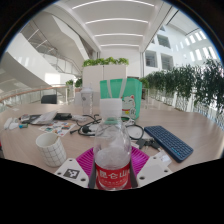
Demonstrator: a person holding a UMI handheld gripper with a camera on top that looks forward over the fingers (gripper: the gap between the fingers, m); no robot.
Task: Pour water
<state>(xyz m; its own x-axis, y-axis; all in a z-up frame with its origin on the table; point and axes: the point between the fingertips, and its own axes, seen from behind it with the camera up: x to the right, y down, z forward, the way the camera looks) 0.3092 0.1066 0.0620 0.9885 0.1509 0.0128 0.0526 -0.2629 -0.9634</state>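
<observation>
A clear plastic water bottle (112, 155) with a red label and no cap showing stands upright between my gripper's (112, 168) two fingers. Both pink pads (87, 160) press against its sides, so the gripper is shut on it. The bottle looks lifted off the table. A white paper cup with a dark pattern (50, 149) stands on the wooden table (190, 128), to the left of the bottle and a little ahead of the left finger.
A black keyboard (168, 143) lies to the right. Cables and small items (60, 122) clutter the table's left and middle. A white cup-like container (111, 108) and a green box (120, 88) stand beyond the bottle. Plants line the right side.
</observation>
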